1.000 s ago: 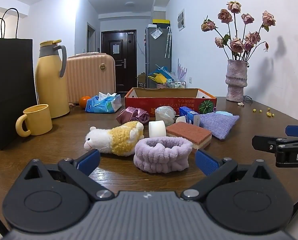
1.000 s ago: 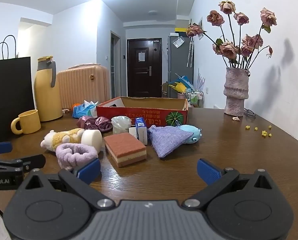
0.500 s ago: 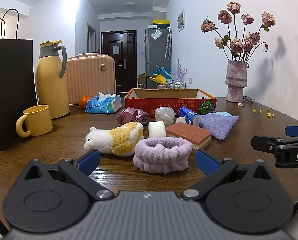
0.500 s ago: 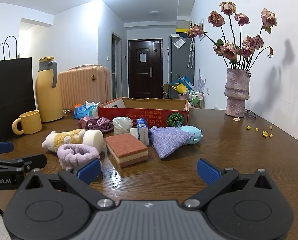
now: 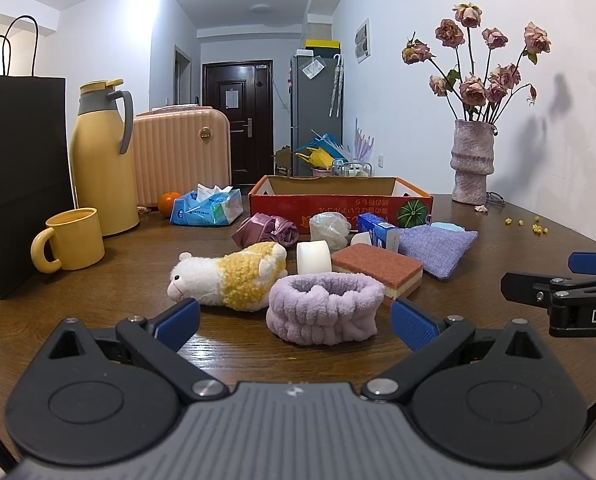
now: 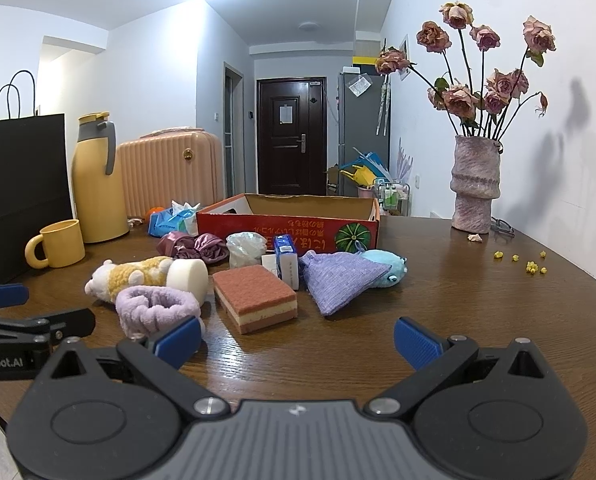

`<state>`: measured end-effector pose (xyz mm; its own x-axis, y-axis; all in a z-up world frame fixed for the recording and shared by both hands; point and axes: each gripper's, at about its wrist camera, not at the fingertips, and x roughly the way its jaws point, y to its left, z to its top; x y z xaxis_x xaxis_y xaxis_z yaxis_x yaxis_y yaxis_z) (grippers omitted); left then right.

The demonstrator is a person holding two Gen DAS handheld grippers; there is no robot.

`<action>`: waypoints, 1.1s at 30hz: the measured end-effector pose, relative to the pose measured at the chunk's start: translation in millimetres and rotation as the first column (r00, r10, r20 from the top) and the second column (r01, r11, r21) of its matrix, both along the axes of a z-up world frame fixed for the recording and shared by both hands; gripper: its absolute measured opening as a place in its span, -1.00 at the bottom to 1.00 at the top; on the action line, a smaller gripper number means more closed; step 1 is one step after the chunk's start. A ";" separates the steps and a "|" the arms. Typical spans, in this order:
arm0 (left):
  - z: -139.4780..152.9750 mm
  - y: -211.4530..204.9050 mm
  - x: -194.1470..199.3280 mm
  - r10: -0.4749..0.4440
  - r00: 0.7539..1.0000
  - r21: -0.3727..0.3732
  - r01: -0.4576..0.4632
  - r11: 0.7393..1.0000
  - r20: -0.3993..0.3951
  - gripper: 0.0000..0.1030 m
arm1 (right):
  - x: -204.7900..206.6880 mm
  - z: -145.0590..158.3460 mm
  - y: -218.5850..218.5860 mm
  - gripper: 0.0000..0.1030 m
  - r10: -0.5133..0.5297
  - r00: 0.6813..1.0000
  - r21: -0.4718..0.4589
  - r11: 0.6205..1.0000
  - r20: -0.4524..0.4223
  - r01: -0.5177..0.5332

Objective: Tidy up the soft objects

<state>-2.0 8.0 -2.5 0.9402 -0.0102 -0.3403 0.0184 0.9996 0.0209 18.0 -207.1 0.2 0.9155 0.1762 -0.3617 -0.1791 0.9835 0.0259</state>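
Soft things lie clustered on the brown table before a red cardboard box (image 5: 339, 204) (image 6: 290, 226): a lilac fluffy headband (image 5: 323, 308) (image 6: 156, 310), a white-and-yellow plush sheep (image 5: 228, 276) (image 6: 128, 276), an orange sponge (image 5: 377, 270) (image 6: 256, 298), a purple cloth pouch (image 5: 433, 246) (image 6: 341, 280), a blue plush (image 6: 383, 262), a mauve satin scrunchie (image 5: 266, 230) (image 6: 192, 245). My left gripper (image 5: 294, 320) stands open just short of the headband. My right gripper (image 6: 298, 340) is open, empty, in front of the sponge and pouch.
A white roll (image 5: 313, 257), a crumpled plastic bag (image 5: 329, 229) and a small blue carton (image 5: 379, 234) sit among the soft items. At left stand a yellow mug (image 5: 72, 244), yellow thermos (image 5: 102, 160), black paper bag (image 5: 14, 176), tissue pack (image 5: 206, 210). A flower vase (image 5: 471, 162) is back right.
Both grippers have eased slightly nearer the pile; the objects themselves have not moved and both stay open.
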 end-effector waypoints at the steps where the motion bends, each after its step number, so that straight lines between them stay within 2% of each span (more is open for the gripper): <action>1: -0.3 0.7 -0.2 0.000 1.000 0.000 0.000 1.000 0.000 1.00 | -0.1 0.0 0.5 1.00 0.000 1.000 -0.001 1.000 0.000 0.000; 33: 0.4 1.9 -0.7 0.002 1.000 -0.004 -0.002 1.000 -0.001 1.00 | 3.1 -5.2 3.9 1.00 0.012 1.000 0.001 1.000 -0.017 -0.012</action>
